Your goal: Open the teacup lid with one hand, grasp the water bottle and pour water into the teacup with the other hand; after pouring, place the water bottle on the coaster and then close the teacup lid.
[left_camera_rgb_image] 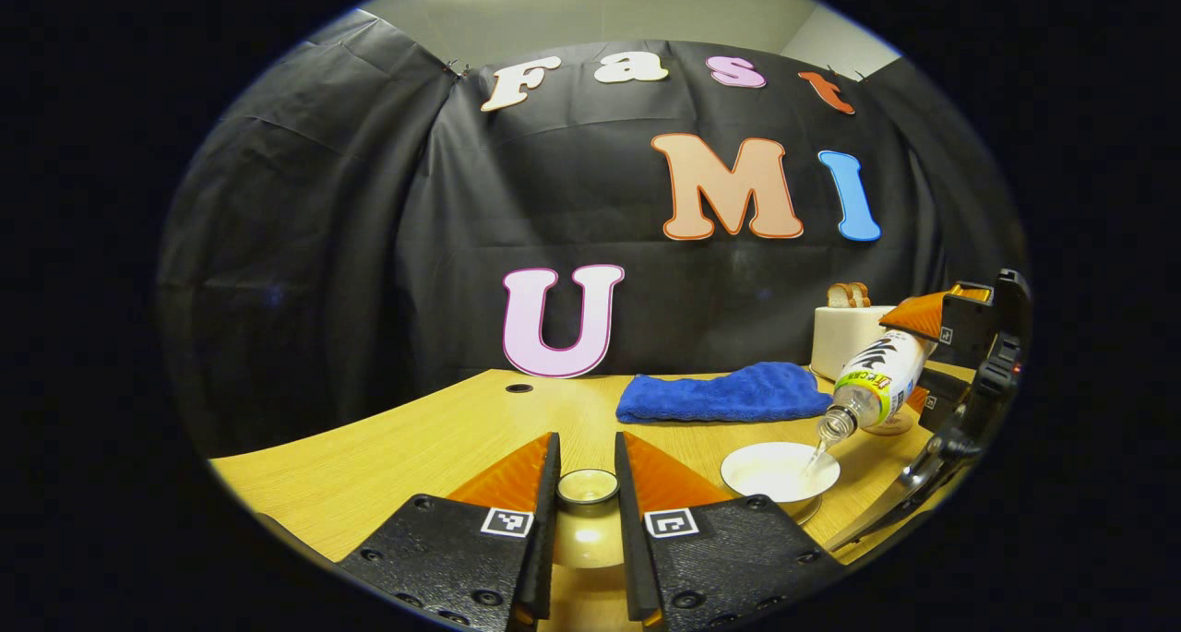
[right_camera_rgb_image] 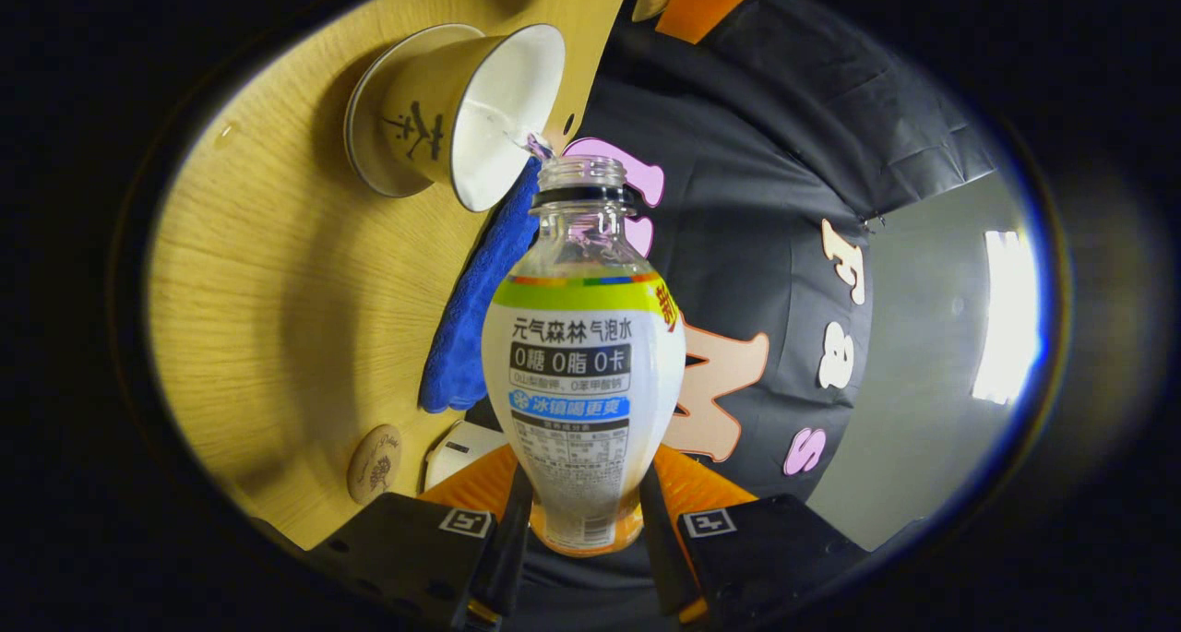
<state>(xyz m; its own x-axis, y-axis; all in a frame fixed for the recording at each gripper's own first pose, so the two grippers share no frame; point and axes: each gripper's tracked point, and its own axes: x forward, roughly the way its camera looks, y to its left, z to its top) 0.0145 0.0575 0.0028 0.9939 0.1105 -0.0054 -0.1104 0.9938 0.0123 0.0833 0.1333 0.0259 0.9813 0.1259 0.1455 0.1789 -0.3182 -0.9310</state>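
Your right gripper (right_camera_rgb_image: 579,530) clamps the tilted clear plastic water bottle (right_camera_rgb_image: 583,374), pouring into the white ceramic teacup (left_camera_rgb_image: 780,472). Your left gripper (left_camera_rgb_image: 588,512) grips the round lid (left_camera_rgb_image: 588,486). Tilting further risks overshooting the rim and wetting the wooden table (left_camera_rgb_image: 406,447).

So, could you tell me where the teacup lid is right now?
In the left gripper view, the teacup lid sits clamped in the left gripper, held left of the open teacup.
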